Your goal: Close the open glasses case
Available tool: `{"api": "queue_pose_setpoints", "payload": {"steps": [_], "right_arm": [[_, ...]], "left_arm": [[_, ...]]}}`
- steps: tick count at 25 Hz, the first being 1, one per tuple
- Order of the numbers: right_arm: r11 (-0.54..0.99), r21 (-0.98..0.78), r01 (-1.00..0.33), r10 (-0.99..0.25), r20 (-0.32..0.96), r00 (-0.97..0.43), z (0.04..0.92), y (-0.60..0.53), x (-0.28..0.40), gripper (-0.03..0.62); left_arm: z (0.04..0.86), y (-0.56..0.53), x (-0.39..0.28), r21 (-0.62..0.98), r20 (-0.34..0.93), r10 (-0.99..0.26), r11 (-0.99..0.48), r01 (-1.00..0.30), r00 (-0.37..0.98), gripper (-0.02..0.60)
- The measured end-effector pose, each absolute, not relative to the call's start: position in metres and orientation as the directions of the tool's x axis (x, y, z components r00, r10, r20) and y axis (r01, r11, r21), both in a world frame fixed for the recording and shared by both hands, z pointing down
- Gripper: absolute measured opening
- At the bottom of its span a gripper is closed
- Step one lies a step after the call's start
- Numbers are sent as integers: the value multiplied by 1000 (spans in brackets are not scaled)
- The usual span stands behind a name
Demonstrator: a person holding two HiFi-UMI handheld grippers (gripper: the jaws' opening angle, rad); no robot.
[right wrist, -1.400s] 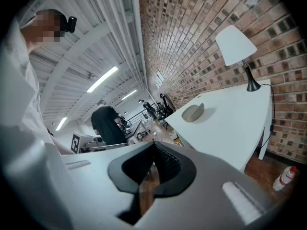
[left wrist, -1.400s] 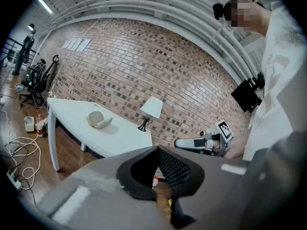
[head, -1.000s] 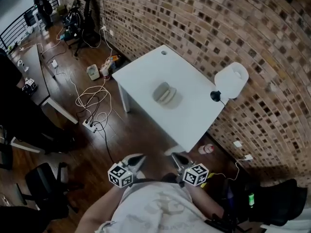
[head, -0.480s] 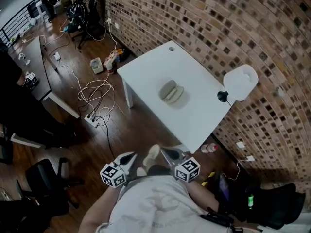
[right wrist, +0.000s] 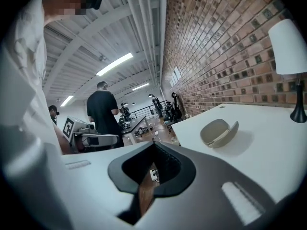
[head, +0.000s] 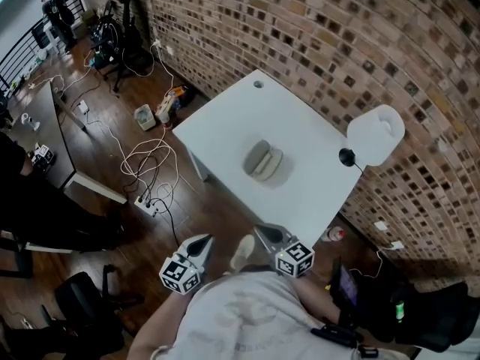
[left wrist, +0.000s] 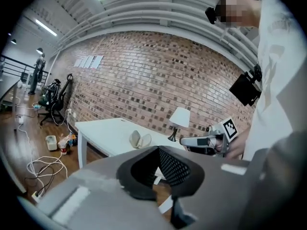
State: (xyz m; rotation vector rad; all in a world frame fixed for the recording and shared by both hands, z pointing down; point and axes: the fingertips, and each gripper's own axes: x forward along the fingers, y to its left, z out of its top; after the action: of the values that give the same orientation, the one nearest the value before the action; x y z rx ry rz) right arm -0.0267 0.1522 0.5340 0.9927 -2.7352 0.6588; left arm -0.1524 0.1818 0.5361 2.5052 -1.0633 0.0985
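Note:
The open glasses case [head: 262, 161] is grey-beige and lies with its lid flipped back near the middle of the white table [head: 223, 124]. It also shows in the left gripper view [left wrist: 139, 139] and in the right gripper view [right wrist: 218, 132]. Both grippers are held close to the person's body, well short of the table's near corner. My left gripper [head: 202, 241] has its jaws together with nothing in them [left wrist: 157, 150]. My right gripper [head: 261, 232] is likewise shut and empty [right wrist: 154, 144]. Each gripper shows in the other's view: the right [left wrist: 196, 141], the left [right wrist: 103, 139].
A white-shaded lamp [head: 373, 135] stands at the table's right corner by the brick wall. Cables and a power strip [head: 146, 201] lie on the wood floor left of the table. A black chair [head: 90, 302] is at lower left. People stand far back [right wrist: 103, 114].
The person has stepped closer to the table, which now sits a little larger and nearer in the head view. Both grippers travelled along with the body, jaws still together.

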Motion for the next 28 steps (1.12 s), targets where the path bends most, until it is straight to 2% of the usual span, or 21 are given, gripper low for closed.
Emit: {"api": "queue_pose_setpoints", "payload": {"steps": [17, 23, 28], "right_arm": [[520, -406, -752, -727, 252, -639, 538, 17, 51, 8], [447, -422, -789, -755, 294, -586, 548, 5, 71, 8], [418, -382, -824, -782, 310, -541, 550, -6, 83, 8]], "left_arm": [[520, 34, -69, 248, 312, -535, -752, -611, 785, 5], [529, 20, -41, 244, 373, -434, -807, -538, 820, 5], [531, -2, -29, 237, 382, -397, -830, -504, 834, 5]]}}
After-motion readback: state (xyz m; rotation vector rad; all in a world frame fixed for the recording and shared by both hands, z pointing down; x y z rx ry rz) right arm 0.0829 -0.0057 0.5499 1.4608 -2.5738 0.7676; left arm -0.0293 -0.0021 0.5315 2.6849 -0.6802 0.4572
